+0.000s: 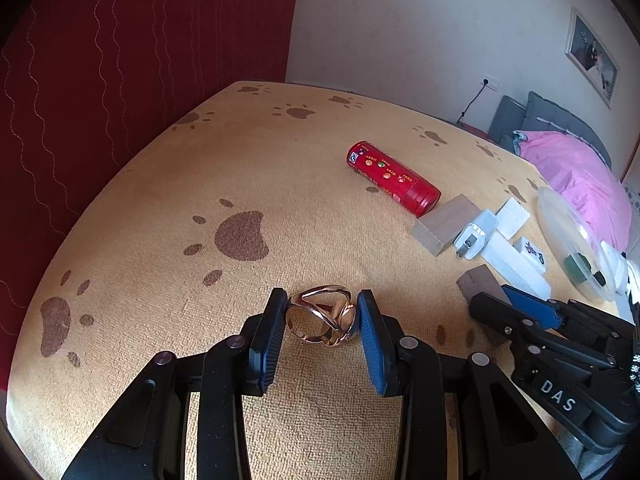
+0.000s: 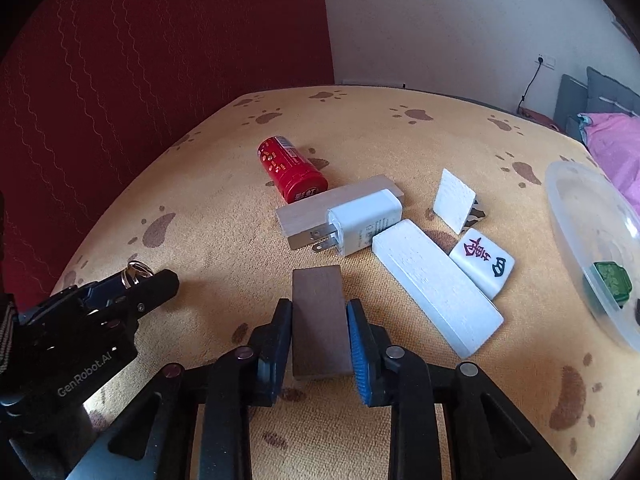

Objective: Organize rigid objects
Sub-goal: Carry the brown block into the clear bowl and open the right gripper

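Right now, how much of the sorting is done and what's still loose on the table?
Done: a green piece already lies in the clear plastic bowl. In hand: the left hand-held gripper clamps a gold ring; the right hand-held gripper is shut on a brown block. Left: the red can, wooden block, charger, long white block, mahjong tile and small white piece.

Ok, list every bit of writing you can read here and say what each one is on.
"DAS": white letters on the right gripper body, left wrist view.
"GenRobot.AI": on the left gripper body, right wrist view.
Red and dark characters: on the white tile, legible as marks only.
Red can: white characters on its end and small print along its side, too small to read.
White charger: fine print, too small to read.
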`<state>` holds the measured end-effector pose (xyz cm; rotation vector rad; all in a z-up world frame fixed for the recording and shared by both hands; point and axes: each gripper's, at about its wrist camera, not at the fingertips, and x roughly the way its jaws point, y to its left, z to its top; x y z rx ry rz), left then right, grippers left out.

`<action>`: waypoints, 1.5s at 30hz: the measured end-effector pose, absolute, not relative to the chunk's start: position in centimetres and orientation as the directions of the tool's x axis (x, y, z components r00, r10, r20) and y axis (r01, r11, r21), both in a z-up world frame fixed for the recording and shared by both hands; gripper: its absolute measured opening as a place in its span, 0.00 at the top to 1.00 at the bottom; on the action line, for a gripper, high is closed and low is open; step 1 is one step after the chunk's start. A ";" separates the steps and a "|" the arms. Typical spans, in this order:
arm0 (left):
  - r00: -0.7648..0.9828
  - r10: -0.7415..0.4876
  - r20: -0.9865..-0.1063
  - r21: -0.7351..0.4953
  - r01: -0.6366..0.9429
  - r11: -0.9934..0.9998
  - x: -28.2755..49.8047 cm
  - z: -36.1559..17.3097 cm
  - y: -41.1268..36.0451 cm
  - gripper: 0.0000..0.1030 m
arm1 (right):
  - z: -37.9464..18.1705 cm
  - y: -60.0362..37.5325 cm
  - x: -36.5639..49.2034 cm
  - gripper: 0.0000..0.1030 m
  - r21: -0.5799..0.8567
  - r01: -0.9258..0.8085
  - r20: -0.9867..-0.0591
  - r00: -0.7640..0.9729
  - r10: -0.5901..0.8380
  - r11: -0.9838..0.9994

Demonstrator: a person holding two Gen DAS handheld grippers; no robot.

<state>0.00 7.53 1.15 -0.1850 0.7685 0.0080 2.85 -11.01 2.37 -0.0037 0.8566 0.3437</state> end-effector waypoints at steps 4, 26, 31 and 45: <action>0.719 -0.059 -0.693 -0.162 -0.076 0.984 0.1 1.1 7.5 0.64 | 3.1 -12.2 2.2 0.71 0.176 -0.281 -0.726 0.610 0.317 0.943; 0.722 -0.069 -0.689 -0.125 -0.024 0.992 -0.8 3.0 3.9 0.64 | 5.0 -22.3 1.7 0.71 0.269 -0.083 -0.662 0.708 0.246 0.960; 0.725 -0.079 -0.684 -0.115 0.000 0.993 -0.5 3.8 2.5 0.64 | 5.2 -25.1 2.1 0.71 0.286 -0.028 -0.646 0.733 0.214 0.958; 0.722 -0.111 -0.683 -0.090 0.067 0.994 0.2 4.9 -1.9 0.64 | 5.1 -32.2 3.5 0.71 0.315 0.134 -0.628 0.771 0.101 0.940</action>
